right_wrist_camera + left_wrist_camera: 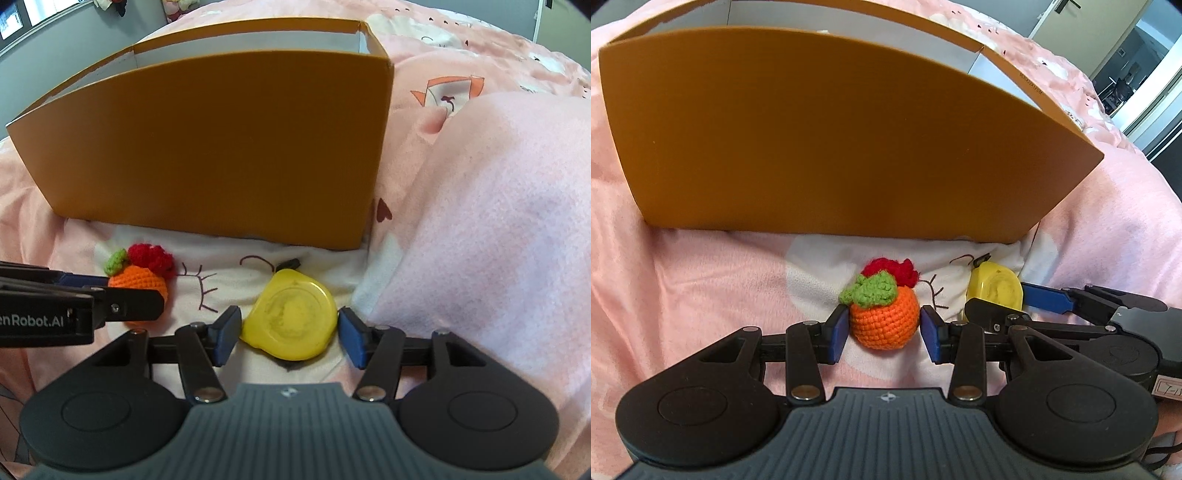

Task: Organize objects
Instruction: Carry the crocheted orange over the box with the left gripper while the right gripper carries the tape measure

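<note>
Two grippers reach down side by side onto a pink bedspread (480, 184), in front of an orange cardboard box (831, 140) that is open at the top. The left gripper (884, 332) straddles a crocheted orange fruit (884, 321) – its left pad touches the yarn, the right pad stands just clear. The right gripper (288, 332) is open around a flat yellow tape measure (291, 321), lying on the bedspread with its pads just beside it.
</note>
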A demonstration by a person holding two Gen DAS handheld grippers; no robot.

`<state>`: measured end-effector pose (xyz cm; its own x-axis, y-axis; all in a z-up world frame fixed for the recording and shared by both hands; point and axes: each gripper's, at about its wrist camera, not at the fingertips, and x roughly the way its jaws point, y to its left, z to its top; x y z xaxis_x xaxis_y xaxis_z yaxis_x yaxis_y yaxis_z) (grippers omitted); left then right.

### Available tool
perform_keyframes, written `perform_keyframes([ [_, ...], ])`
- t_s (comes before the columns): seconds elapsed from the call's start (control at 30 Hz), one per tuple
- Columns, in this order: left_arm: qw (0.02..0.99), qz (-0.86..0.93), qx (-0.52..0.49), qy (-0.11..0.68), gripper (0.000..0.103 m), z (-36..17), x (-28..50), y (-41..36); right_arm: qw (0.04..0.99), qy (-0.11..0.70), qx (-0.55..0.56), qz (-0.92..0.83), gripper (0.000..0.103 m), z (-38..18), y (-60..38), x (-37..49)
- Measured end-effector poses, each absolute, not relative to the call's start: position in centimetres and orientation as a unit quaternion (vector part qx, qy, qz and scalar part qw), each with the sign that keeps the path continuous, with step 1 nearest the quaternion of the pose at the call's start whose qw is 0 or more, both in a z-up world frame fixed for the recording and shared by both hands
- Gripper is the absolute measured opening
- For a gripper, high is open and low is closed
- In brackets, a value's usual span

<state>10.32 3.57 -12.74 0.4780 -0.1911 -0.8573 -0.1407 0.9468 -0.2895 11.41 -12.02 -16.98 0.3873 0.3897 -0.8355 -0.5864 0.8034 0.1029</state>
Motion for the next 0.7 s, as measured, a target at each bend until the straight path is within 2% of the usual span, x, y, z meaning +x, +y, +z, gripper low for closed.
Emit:
perform_keyframes([
  [0.37, 0.858, -0.016, -0.167, 0.485, 0.047, -11.0, 9.6, 3.9, 0.824, 0.47, -0.093, 0.302, 0.058, -16.5, -12.4, 11.2],
  [0.7, 0.885, -0.059, -0.172, 0.428, 0.047, -4.9, 7.0, 5.2, 0.837, 0.402, -0.065, 0.367, 0.058, -9.3, -13.8, 10.9],
])
